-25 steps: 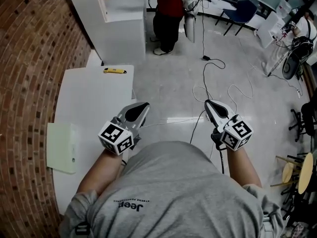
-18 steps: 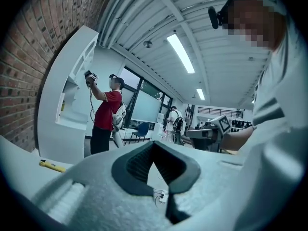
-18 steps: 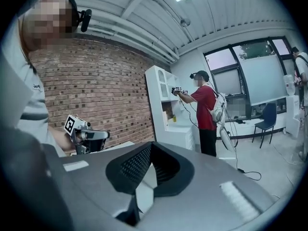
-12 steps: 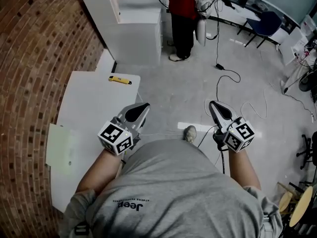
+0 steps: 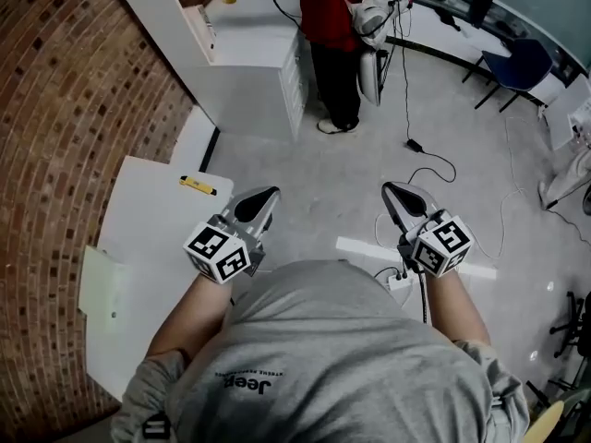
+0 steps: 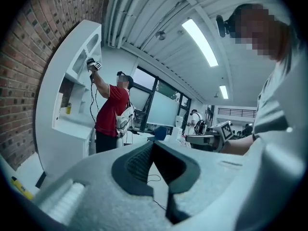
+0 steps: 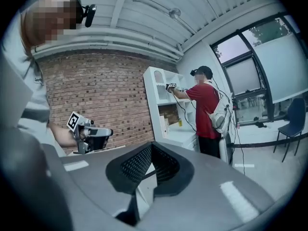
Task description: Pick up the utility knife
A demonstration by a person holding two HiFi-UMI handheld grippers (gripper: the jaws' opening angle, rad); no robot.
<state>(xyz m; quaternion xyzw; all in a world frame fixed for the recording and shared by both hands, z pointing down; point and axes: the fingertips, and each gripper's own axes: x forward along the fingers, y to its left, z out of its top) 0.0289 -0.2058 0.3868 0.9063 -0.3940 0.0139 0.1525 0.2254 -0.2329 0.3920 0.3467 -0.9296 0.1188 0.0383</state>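
The yellow utility knife (image 5: 198, 185) lies near the far edge of the white table (image 5: 148, 247), which stands against the brick wall. It also shows as a small yellow shape at the lower left of the left gripper view (image 6: 21, 187). My left gripper (image 5: 260, 201) hovers just right of the table's far corner. It is shut and empty, a short way right of the knife and nearer to me. My right gripper (image 5: 397, 195) is held over the floor further right, also shut with nothing in it. Both point forward, roughly level.
A pale green sheet (image 5: 100, 284) lies on the table's left side. A white shelf unit (image 5: 240, 53) stands ahead, with a person in a red top (image 5: 332, 26) reaching into it. Cables (image 5: 434, 169) and a power strip (image 5: 399, 280) lie on the floor.
The whole scene has slid across the head view as I moved with both grippers. The knife now sits lower and closer to my left gripper. Both stay shut.
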